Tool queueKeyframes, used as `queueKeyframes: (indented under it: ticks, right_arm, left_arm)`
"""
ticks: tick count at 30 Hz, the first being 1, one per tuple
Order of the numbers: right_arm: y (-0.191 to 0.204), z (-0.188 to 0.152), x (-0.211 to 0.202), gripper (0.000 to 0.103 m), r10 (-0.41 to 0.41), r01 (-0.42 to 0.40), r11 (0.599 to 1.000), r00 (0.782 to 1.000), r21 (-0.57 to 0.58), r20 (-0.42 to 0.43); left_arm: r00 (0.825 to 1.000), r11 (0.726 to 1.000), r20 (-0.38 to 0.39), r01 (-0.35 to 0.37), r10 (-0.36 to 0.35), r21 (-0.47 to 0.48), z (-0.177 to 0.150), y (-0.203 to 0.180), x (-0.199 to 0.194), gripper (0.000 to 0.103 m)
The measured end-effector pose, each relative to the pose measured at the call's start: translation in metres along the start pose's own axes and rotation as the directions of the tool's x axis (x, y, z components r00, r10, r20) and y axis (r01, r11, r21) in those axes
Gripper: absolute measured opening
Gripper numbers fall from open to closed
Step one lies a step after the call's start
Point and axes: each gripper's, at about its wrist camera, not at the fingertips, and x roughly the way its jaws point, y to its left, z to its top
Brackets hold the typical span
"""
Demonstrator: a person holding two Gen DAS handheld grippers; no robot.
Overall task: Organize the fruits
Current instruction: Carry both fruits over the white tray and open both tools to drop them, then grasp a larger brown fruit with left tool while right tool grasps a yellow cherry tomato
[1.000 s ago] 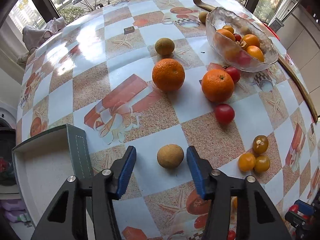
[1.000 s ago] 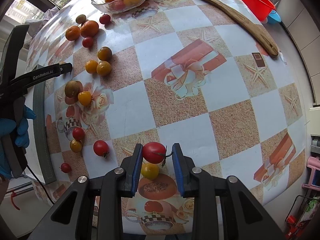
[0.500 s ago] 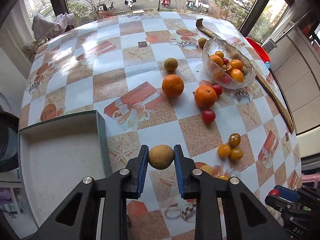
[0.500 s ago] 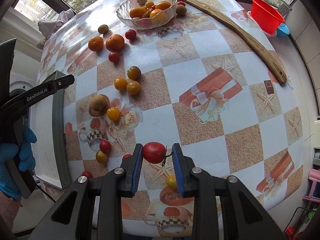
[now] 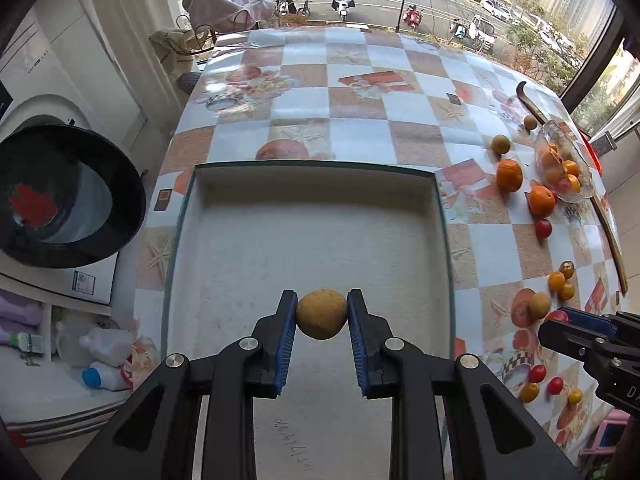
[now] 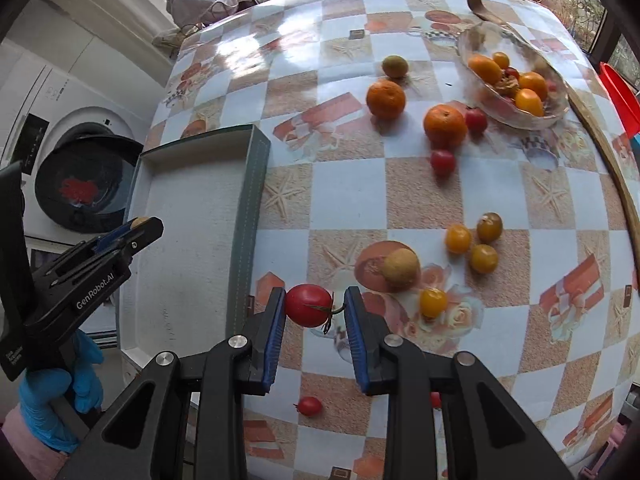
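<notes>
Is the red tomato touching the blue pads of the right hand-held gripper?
Touching. The right wrist view shows the red tomato pinched between both blue pads of the right hand-held gripper, held above the table.

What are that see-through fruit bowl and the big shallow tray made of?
The bowl looks like clear glass, possibly plastic: see-through, glossy, with a wavy rim. The tray looks like a cardboard box lid: matte, off-white, slightly fibrous inside, with a dark green outer wall and thin folded edges.
</notes>
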Motion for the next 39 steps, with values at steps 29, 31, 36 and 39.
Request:
queueKeyframes:
  ticks: [29,31,36,39]
  right_arm:
    - [0.114,0.085,0.119,0.068,0.036,-0.05,0.974,0.997,-0.221,-0.065]
    - [0.11,0.086,0.108,0.079,0.079,-0.086,0.977,0.996,-0.196,-0.046]
    - [0.097,0.088,0.072,0.087,0.134,-0.128,0.982,0.99,-0.14,0.034]
    - [0.08,0.084,0.05,0.087,0.122,-0.115,0.989,0.989,-0.097,0.08]
  left_arm:
    - [0.995,0.995,-0.041,-0.097,0.096,-0.036,-0.036,0.043,0.036,0.091]
    - [0.995,0.995,-0.045,-0.092,0.09,-0.046,-0.037,0.044,0.035,0.091]
    - [0.995,0.995,-0.049,-0.086,0.084,-0.043,-0.038,0.036,0.031,0.091]
    - [0.997,0.997,-0.033,-0.07,0.069,-0.019,-0.037,0.022,0.023,0.091]
